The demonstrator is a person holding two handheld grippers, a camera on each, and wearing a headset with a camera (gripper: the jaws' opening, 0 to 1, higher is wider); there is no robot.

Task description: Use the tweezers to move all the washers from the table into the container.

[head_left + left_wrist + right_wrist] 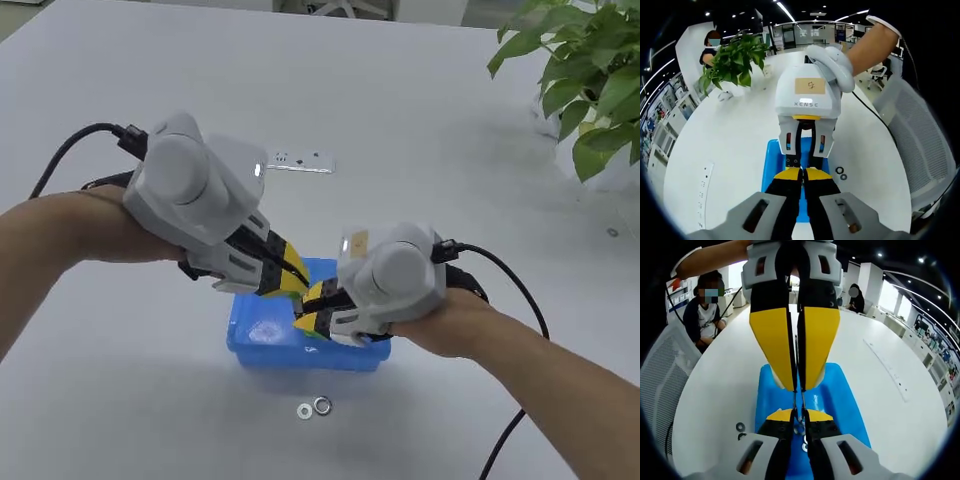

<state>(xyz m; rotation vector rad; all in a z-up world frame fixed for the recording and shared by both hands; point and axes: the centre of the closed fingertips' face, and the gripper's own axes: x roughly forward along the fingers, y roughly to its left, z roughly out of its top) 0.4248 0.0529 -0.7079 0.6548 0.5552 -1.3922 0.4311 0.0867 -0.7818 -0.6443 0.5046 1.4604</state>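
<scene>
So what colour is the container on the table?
The container is bright blue, seen best in the right gripper view.

- Left gripper [298, 278], jaws pressed together, slants down and rightward from a bare left forearm [60, 235].
- Right gripper [306, 318], jaws likewise closed, points leftward, tips nearly meeting its twin's; right forearm [545, 375] bare.

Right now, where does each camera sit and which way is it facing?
Head view: headset, looking down at blue container; both forearms, left claw, right claw show.
Left gripper view: rides left claw, faces right claw; own jaws at bottom.
Right gripper view: rides right claw, faces left claw; own jaws at bottom.
All three share the blue container and two washers.
</scene>
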